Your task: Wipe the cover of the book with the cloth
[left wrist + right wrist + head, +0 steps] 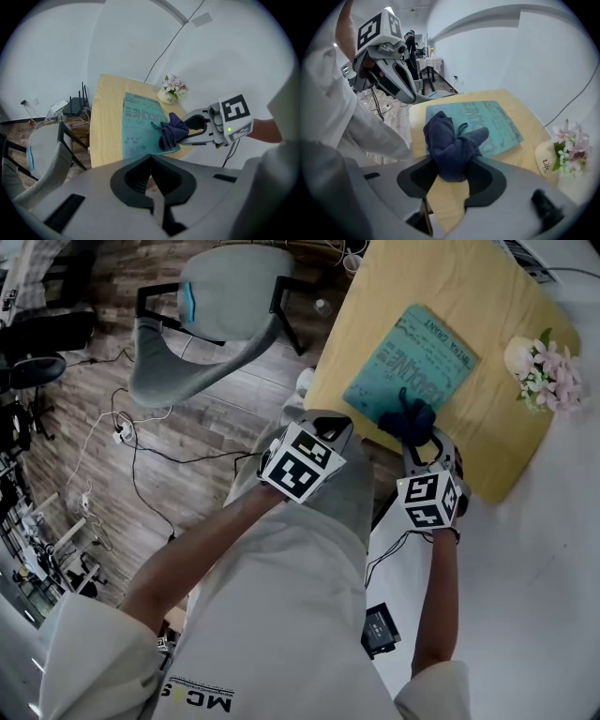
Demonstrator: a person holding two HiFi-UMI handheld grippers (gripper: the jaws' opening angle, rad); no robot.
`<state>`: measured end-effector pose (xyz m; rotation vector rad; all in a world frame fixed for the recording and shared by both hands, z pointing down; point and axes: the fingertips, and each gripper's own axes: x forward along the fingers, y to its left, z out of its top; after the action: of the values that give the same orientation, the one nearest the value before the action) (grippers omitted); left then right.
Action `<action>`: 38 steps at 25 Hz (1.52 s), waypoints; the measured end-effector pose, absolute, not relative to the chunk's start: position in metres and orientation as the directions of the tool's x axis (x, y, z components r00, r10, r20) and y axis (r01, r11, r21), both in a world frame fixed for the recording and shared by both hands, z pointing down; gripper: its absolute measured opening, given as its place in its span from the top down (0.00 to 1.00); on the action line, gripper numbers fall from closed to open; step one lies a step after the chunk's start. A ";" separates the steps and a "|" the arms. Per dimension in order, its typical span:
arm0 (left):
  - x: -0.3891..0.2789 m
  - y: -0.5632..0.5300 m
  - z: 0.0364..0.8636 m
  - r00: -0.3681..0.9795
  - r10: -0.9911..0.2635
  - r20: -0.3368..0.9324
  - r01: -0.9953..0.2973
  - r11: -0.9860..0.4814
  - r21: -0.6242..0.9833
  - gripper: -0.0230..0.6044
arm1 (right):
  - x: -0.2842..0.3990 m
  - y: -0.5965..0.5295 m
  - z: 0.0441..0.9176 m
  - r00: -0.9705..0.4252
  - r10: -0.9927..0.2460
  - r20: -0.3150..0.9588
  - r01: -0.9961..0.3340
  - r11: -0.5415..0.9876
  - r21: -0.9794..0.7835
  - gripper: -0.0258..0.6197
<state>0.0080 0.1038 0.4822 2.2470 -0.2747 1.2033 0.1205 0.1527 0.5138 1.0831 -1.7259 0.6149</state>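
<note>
One teal book (410, 365), one navy cloth (407, 420), one vase of pink flowers (534, 367), one grey chair (211, 320), one wooden surface (469, 296); two tongs, left tongs (151, 164) and right tongs (452, 173).

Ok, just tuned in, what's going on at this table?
A person is working with two hand-held grippers. The right gripper has its jaws clamped on a bunched dark blue cloth, at the near edge of the teal book lying flat on the yellow table. Whether the cloth presses on the cover is hard to tell. The left gripper is shut and empty, off the table's edge. A flower vase sits beside the book.
</note>
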 end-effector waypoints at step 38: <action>0.003 0.072 0.470 0.585 0.050 0.810 -0.449 -0.812 0.374 0.95 | 0.138 0.016 0.509 -0.129 -0.462 0.877 -0.876 0.467 0.118 0.68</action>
<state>0.0031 0.0723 0.4696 2.2591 -0.3166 1.1783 0.1379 0.0159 0.5092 1.1435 -1.7611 0.5432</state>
